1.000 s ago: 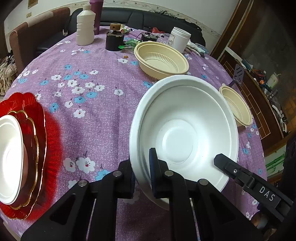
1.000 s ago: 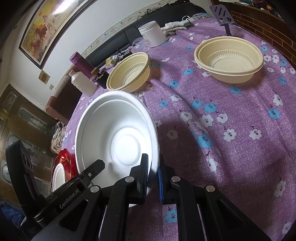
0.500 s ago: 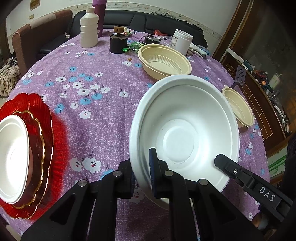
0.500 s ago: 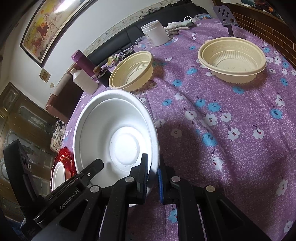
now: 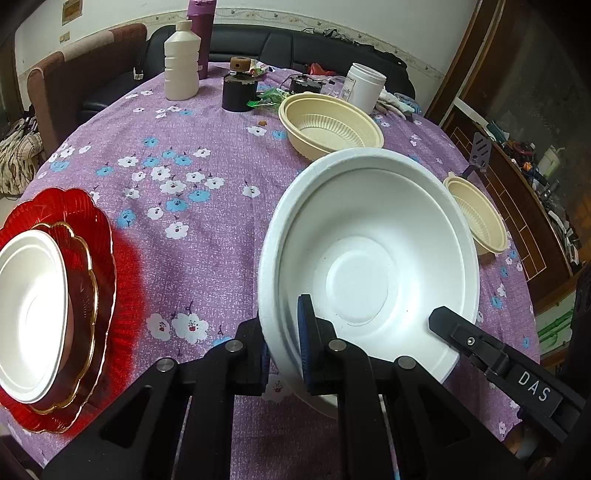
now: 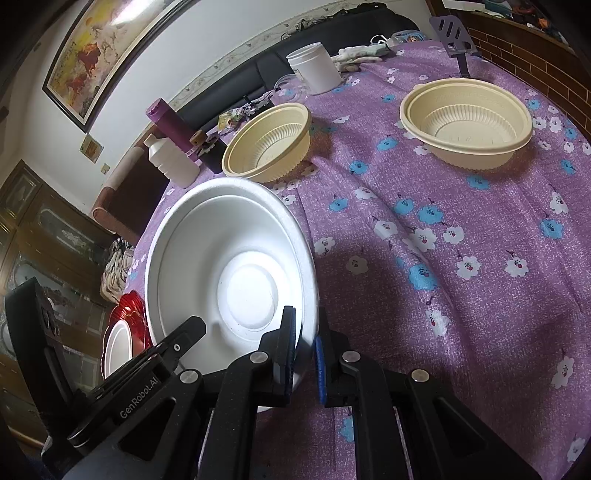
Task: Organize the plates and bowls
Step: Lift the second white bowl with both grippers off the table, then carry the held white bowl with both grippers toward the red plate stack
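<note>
A large white foam bowl [image 5: 369,258] is held above the purple flowered tablecloth [image 5: 184,155] by both grippers. My left gripper [image 5: 282,343] is shut on its near left rim. My right gripper [image 6: 304,343] is shut on its near right rim; the bowl also shows in the right wrist view [image 6: 229,258]. At the left, a stack of red scalloped plates [image 5: 92,236] carries a small white bowl [image 5: 29,314]. Two cream ribbed bowls stand on the cloth, one far [image 5: 328,127] and one right [image 5: 476,218].
At the table's far side stand a white bottle [image 5: 181,62], a purple flask [image 5: 201,33], a black pot [image 5: 239,92] and a white jar [image 5: 365,88]. A grey spatula [image 6: 452,33] lies at the right edge. Chairs and a sofa lie behind.
Both grippers have carried the white bowl a little toward the near left of the table; the red plate stack sits closer in the left view. Both grips are unchanged.
</note>
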Tool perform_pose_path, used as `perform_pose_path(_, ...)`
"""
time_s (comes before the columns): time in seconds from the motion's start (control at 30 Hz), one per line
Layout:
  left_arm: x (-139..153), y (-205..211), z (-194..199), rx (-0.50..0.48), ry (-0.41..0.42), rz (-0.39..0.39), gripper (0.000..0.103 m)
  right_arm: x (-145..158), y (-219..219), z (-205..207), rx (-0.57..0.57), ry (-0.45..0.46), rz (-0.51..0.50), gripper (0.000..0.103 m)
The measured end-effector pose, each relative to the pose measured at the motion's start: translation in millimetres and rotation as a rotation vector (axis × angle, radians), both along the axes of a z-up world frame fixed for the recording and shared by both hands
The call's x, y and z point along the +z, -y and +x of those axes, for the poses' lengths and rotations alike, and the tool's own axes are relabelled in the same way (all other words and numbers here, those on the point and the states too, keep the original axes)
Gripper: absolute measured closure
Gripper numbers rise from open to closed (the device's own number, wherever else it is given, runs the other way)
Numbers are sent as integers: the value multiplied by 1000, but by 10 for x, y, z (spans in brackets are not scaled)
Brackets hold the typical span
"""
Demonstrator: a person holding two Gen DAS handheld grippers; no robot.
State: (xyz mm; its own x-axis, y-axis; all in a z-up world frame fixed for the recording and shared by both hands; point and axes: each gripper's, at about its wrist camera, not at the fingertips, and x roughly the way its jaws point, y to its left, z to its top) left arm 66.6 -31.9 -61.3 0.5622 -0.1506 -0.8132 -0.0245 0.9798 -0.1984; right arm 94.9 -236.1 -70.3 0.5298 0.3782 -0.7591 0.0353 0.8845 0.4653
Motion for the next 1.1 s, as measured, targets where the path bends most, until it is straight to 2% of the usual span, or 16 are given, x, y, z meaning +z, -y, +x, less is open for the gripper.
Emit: perform_pose_path(1.1,86,-29,-87,5,25,8,92,87,-25,-36,11,18,1,94)
